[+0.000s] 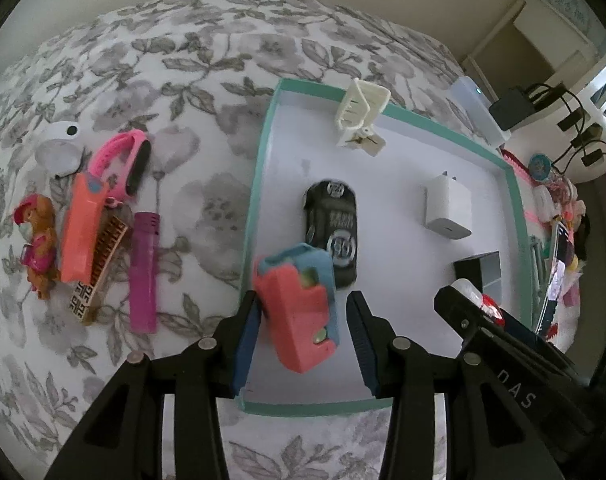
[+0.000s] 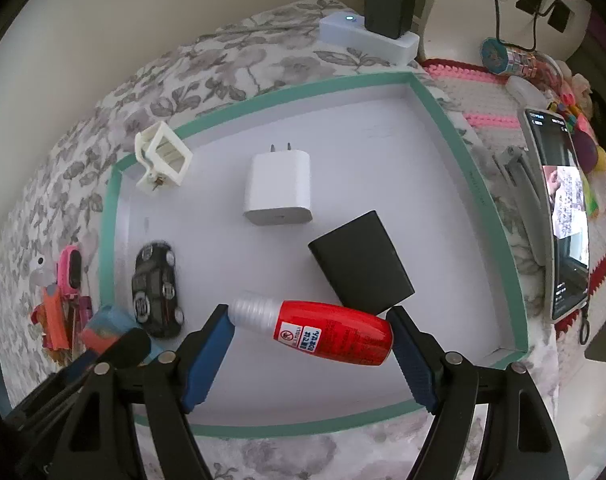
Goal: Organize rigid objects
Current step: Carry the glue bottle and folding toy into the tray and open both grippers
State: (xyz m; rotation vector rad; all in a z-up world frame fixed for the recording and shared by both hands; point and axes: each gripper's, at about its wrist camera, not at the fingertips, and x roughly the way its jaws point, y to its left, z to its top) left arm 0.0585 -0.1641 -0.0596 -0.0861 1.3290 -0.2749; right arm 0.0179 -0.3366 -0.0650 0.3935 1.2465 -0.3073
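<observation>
While both jaws hover over tray [image 2: 439, 112] | left pinches block [image 1: 299, 304] | right pinches bottle [image 2: 327, 332] | tray: car [image 2: 155, 288], charger [image 2: 279, 188]

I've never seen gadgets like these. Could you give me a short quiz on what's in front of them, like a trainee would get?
1. True or false: the charger lies inside the tray.
2. What is the right hand-held gripper holding? A. a bottle B. a spoon C. a cup
3. Fill the gap: the clip sits on the tray's ____.

Key: 1 true; 2 A; 3 rim.
</observation>
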